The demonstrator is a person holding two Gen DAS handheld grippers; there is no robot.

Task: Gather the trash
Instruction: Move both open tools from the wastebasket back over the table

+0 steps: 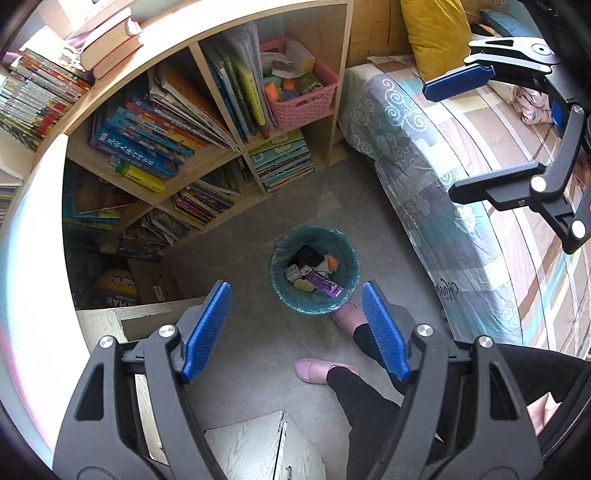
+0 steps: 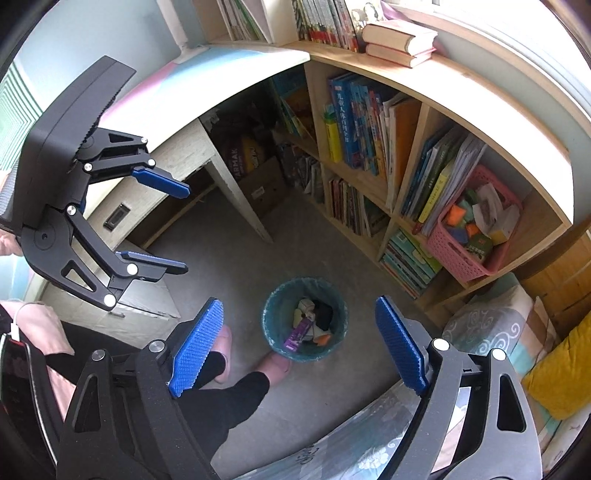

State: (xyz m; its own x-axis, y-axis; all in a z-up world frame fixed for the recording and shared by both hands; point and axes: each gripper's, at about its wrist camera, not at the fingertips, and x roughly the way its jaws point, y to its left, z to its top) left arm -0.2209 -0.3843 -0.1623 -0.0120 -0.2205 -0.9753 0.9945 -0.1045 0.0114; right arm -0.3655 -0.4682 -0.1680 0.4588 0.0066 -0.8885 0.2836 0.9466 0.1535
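A round teal-lined trash bin (image 1: 291, 295) stands on the grey floor, also in the right wrist view (image 2: 273, 339). It holds several pieces of trash, among them a purple wrapper (image 1: 325, 284) (image 2: 297, 332), small boxes and an orange piece. My left gripper (image 1: 295, 325) is open and empty, high above the bin; it also shows in the right wrist view (image 2: 181, 229). My right gripper (image 2: 299, 339) is open and empty, high above the bin; it also shows in the left wrist view (image 1: 454, 136).
A wooden bookshelf (image 1: 229, 144) full of books with a pink basket (image 1: 303, 99) stands behind the bin. A bed (image 1: 480, 184) with a yellow pillow (image 1: 436, 33) is to the right. A desk (image 2: 207, 162) is left. The person's feet in pink slippers (image 1: 314, 369) are beside the bin.
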